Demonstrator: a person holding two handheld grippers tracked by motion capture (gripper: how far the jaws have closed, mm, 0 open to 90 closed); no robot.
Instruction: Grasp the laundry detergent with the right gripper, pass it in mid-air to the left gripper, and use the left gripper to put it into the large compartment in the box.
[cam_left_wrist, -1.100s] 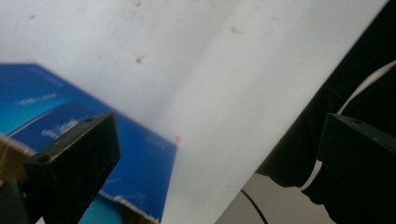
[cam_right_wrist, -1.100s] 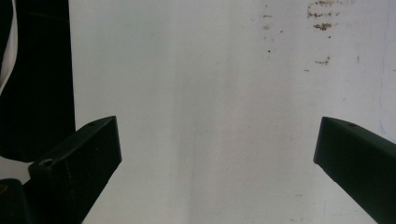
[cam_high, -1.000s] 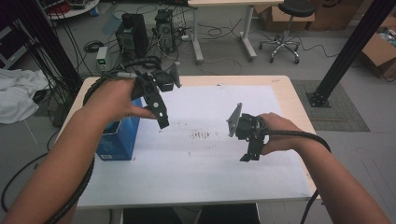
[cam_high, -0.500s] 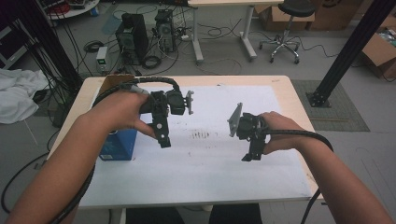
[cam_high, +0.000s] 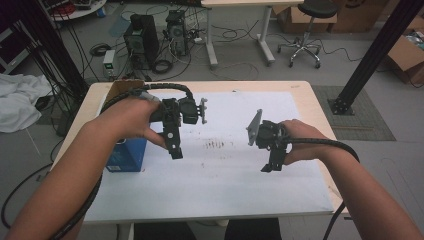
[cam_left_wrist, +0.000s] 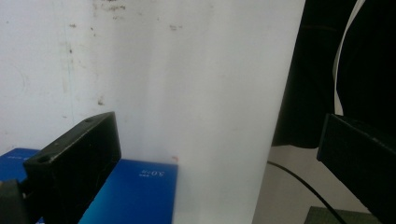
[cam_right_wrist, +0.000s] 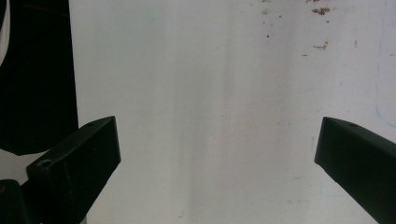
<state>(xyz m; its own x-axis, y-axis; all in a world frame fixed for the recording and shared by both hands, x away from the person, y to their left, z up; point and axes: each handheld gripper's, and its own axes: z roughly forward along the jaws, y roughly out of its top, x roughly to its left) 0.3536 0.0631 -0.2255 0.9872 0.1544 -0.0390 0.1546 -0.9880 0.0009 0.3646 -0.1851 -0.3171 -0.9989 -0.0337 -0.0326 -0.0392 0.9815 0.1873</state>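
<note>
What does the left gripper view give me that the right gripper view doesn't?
Left gripper view: the blue box near the bottom, partly behind one of its open jaws, plus a thin dark cable beyond the sheet's edge. Right gripper view: rust-coloured specks near the top of the sheet. Both: wide-open black jaws with nothing between them, above the white sheet, and a dark area past its edge.

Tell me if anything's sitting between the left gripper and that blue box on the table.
Nothing visible does. The left gripper hangs open just to the right of the blue box, with bare white sheet between them. In the left gripper view, the box lies by the jaws, unobstructed.
</note>
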